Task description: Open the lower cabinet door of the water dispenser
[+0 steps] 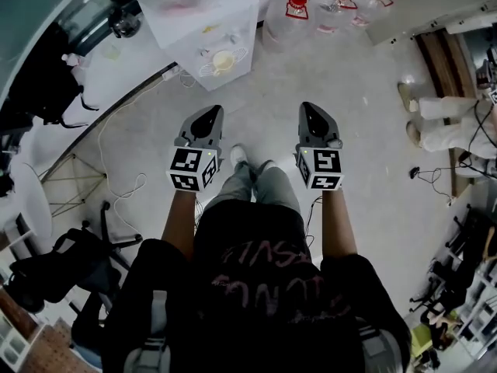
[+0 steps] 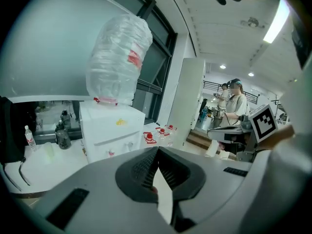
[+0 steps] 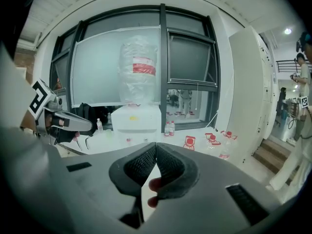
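While the person stands on the open floor with both arms held forward, the task looks to me hardly begun. The left gripper (image 2: 157, 149) has its jaws pressed together with nothing between them. The right gripper (image 3: 156, 144) is clenched in the same way, also empty.

The water dispenser (image 3: 136, 120) stands at the far side of the room, before the window, well apart from both grippers. It is a white box with a large bottle (image 3: 139, 69) wrapped in plastic on top. Nothing touches it, so I judge that the approach, the grip on the door and the pull are all left to do.

The lower cabinet door itself I cannot see. The head view shows the dispenser only from above. In both gripper views the grey gripper body covers everything below the taps. Whether the door has a handle, and on which side it hinges, is not possible to tell. Some clear containers with red tops (image 3: 189, 141) stand on the floor to the right of the dispenser.
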Demonstrator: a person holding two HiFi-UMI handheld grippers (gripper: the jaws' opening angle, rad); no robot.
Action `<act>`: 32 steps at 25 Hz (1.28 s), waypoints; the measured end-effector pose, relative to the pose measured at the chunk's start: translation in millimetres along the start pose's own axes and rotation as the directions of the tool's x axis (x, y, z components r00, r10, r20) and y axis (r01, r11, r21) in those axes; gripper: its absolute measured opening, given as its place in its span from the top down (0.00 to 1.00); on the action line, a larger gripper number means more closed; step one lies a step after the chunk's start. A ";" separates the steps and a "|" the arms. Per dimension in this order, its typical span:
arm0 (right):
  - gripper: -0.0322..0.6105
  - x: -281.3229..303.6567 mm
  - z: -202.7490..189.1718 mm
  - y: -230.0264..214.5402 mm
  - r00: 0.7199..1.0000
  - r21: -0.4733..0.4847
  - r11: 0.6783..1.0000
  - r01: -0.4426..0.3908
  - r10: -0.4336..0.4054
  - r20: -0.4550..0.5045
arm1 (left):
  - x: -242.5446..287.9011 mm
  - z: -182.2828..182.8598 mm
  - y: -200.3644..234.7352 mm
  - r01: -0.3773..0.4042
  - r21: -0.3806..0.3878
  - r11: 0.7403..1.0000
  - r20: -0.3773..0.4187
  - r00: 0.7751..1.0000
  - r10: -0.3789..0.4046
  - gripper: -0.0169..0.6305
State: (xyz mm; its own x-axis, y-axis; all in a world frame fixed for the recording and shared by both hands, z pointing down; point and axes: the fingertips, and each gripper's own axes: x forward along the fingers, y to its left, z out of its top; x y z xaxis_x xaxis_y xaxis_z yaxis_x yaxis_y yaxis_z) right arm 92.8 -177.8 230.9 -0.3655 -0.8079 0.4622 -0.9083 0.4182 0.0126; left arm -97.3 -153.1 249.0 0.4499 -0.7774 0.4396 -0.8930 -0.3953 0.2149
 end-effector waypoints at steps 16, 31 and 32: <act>0.93 114.4 -40.5 -27.2 0.996 -0.014 0.997 -0.079 0.078 -0.049 | 86.3 -44.5 39.6 -0.036 -0.061 0.997 -0.060 0.998 0.032 0.95; 0.93 226.8 -116.3 -47.1 0.985 -0.045 0.985 -0.164 0.161 -0.069 | 178.5 -133.0 86.4 -0.122 -0.119 0.985 -0.069 0.991 0.115 0.95; 0.93 232.7 -122.7 -47.7 0.983 -0.048 0.985 -0.169 0.165 -0.075 | 183.4 -137.4 89.8 -0.127 -0.119 0.985 -0.067 0.990 0.120 0.95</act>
State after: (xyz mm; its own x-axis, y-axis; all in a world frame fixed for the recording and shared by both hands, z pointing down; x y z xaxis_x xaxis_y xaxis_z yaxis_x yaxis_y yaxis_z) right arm 76.0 -334.8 446.7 -0.4939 -0.6946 0.5231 -0.8229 0.5677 -0.0230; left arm -95.9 -263.9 468.8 0.3380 -0.7845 0.5199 -0.9375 -0.2320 0.2595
